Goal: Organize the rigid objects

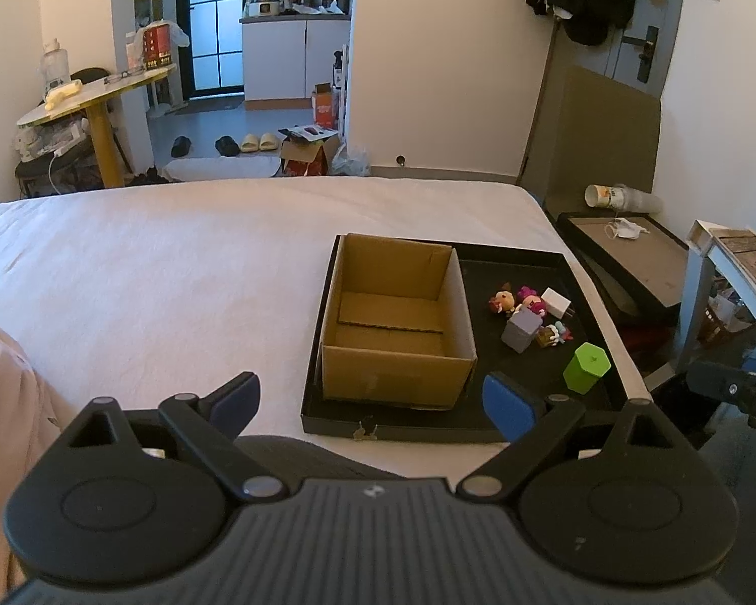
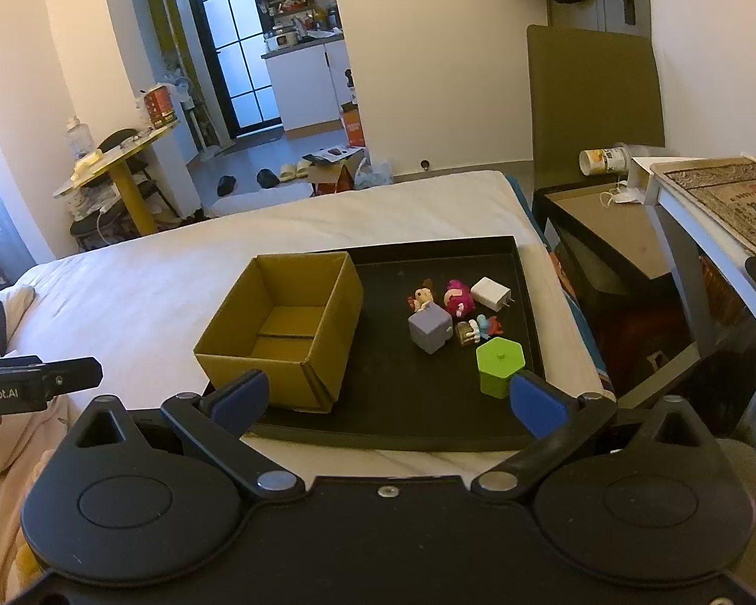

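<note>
An open, empty cardboard box (image 1: 395,322) (image 2: 282,322) stands in the left part of a black tray (image 1: 529,257) (image 2: 403,403) on the white bed. To its right lie a grey cube (image 1: 521,331) (image 2: 430,330), a green hexagonal block (image 1: 586,368) (image 2: 499,367), a white charger plug (image 1: 556,302) (image 2: 490,293) and small toy figures (image 1: 501,301) (image 2: 458,297). My left gripper (image 1: 373,403) hovers open at the tray's near edge, holding nothing. My right gripper (image 2: 388,401) is open too, its right finger just in front of the green block.
The white bed (image 1: 176,272) (image 2: 141,292) stretches left of the tray. A dark side table (image 1: 630,257) (image 2: 605,232) with a tipped cup (image 1: 605,196) (image 2: 605,160) stands to the right, beside a white shelf (image 2: 705,201). Fabric (image 1: 5,403) lies at the near left.
</note>
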Available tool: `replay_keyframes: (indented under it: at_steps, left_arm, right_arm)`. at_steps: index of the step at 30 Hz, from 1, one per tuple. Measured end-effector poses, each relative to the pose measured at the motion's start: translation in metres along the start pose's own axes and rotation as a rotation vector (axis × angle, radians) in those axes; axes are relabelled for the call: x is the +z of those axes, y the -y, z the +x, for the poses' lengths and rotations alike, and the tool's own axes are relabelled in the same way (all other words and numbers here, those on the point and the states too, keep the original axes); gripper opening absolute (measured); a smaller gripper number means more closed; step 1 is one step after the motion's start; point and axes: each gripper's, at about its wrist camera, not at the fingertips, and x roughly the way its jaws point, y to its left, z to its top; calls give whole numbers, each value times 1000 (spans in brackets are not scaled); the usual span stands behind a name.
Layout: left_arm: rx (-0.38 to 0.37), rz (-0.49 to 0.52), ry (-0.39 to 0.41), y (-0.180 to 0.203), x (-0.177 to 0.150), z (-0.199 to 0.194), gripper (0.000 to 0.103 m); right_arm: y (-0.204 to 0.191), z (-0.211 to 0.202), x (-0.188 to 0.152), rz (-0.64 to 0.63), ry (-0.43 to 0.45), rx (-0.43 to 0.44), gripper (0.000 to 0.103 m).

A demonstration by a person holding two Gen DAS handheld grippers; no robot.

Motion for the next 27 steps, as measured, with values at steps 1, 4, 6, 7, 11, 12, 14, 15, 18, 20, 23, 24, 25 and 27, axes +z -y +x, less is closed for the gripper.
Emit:
replay_keyframes:
  at_steps: [1,4,6,7,11,12,14,15,18,20,23,24,25,27]
  left_arm:
    - [-1,-1,-3,-1,0,2,94]
    - [5,-11,-5,-5,2,7,94]
    - [16,-20,-3,-6,4,10,94]
    - [15,-21,-4,-8,5,12,94]
    - [29,-29,-18,-15,10,22,94]
    - [32,-37,-18,-17,11,24,94]
    - [36,-47,-24,-19,13,28,94]
    - [39,-50,-30,-20,14,31,94]
    - [49,-57,-37,-21,18,40,94]
    - [53,-71,-46,-22,21,46,94]
    - [50,-79,-53,-24,24,53,93]
    - [55,-80,-55,-24,25,56,93]
    - [58,-82,-58,-24,26,59,92]
    - [60,-95,-69,-26,28,65,92]
  right_arm:
    - [1,2,0,-1,0,-5,103]
    - [2,7,0,1,4,-21,103]
    - [4,12,1,16,-7,-27,103]
    - [6,14,0,22,-12,-24,103]
    - [11,24,1,45,-51,4,103]
    - [13,26,1,56,-56,8,103]
    - [15,29,2,59,-62,-7,103]
    - [15,30,3,60,-65,-9,103]
    - [20,33,5,83,-62,15,103]
    - [22,37,7,75,-56,-7,103]
    - [26,46,8,87,-65,-19,103]
    - [28,50,9,97,-70,-25,103]
    - [29,54,9,100,-76,-32,103]
    - [30,61,10,97,-81,-49,103]
